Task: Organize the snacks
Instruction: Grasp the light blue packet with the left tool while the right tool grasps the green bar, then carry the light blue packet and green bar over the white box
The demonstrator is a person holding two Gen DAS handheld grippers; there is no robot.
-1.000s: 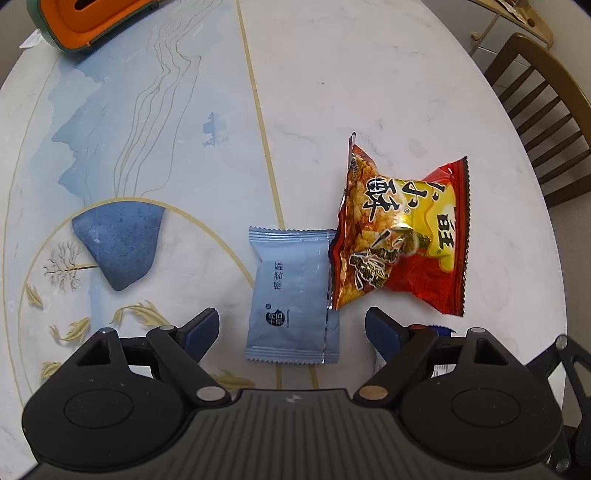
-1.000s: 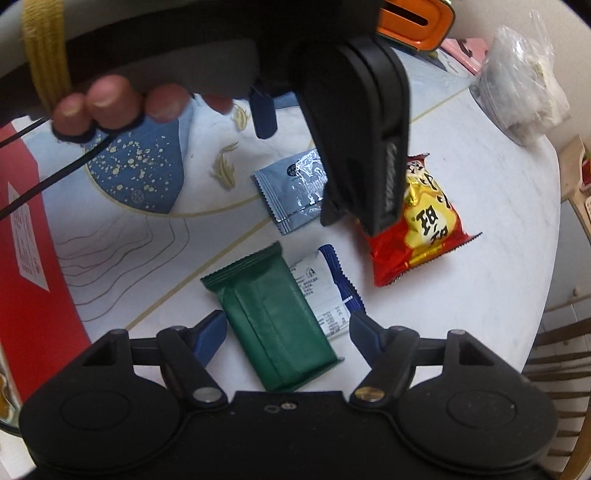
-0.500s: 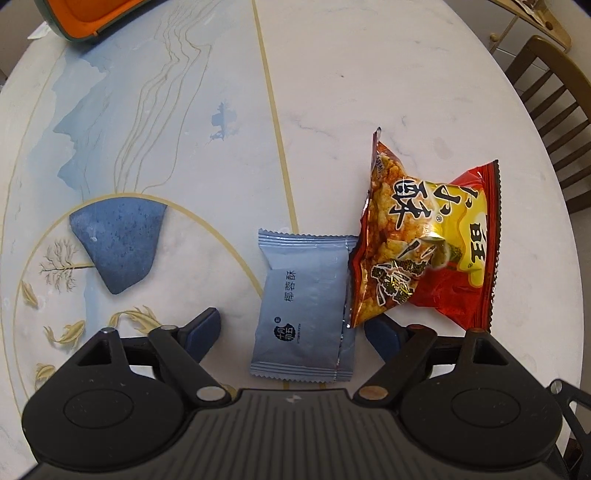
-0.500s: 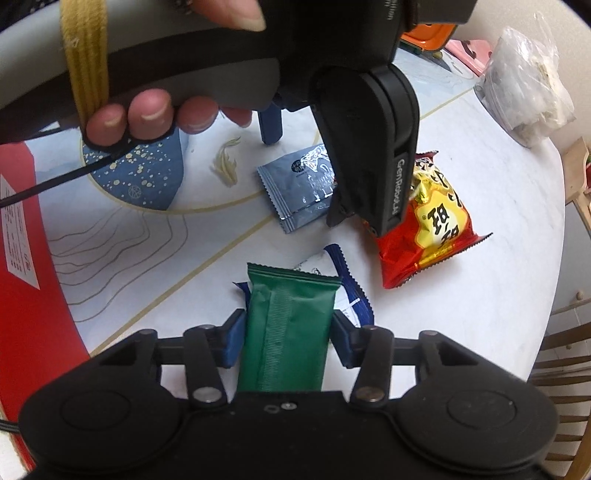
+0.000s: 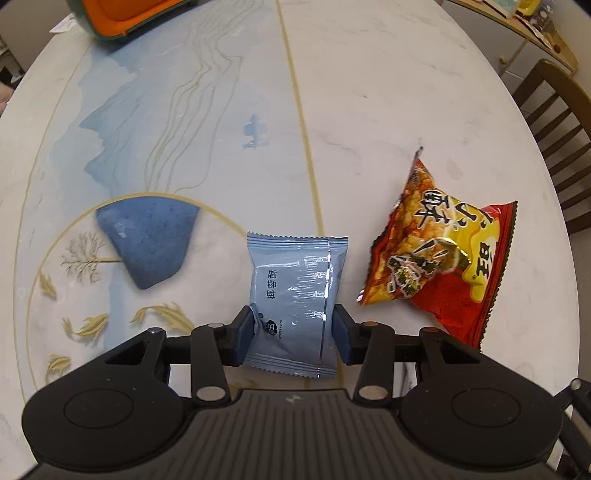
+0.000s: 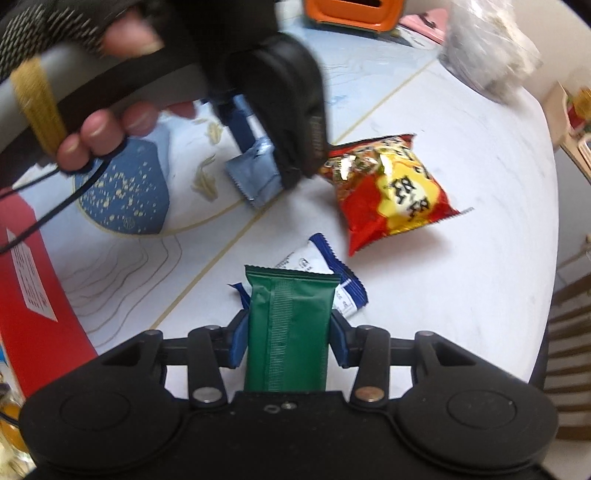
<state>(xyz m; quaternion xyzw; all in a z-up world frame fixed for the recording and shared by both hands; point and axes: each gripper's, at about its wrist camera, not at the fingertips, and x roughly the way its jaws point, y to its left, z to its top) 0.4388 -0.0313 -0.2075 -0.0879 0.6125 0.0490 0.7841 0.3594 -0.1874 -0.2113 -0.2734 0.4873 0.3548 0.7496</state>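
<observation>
My left gripper [image 5: 293, 326] points down at the round marble table [image 5: 369, 92], its jaws closing with the blue pads pressed on the sides of a light blue snack packet [image 5: 295, 280]. In the right wrist view that packet [image 6: 255, 177] shows under the left tool and the person's hand [image 6: 103, 129]. My right gripper [image 6: 288, 334] is closing too, pads pressed on a dark green packet [image 6: 288, 317] held a little above the table. Beneath it lies a white and blue packet [image 6: 317, 258]. A red and yellow snack bag [image 5: 443, 258] [image 6: 391, 184] lies to the right.
An orange and green container [image 5: 129, 14] [image 6: 351, 14] stands at the table's far side. A clear plastic bag [image 6: 487, 48] sits at the far right edge. A wooden chair [image 5: 546, 122] stands past the right rim. A red box [image 6: 29, 295] is at the left.
The left jaws have shut onto the light blue packet, which now stands apart from the red bag. The right jaws closed on the green packet and lifted it off the white and blue one.
</observation>
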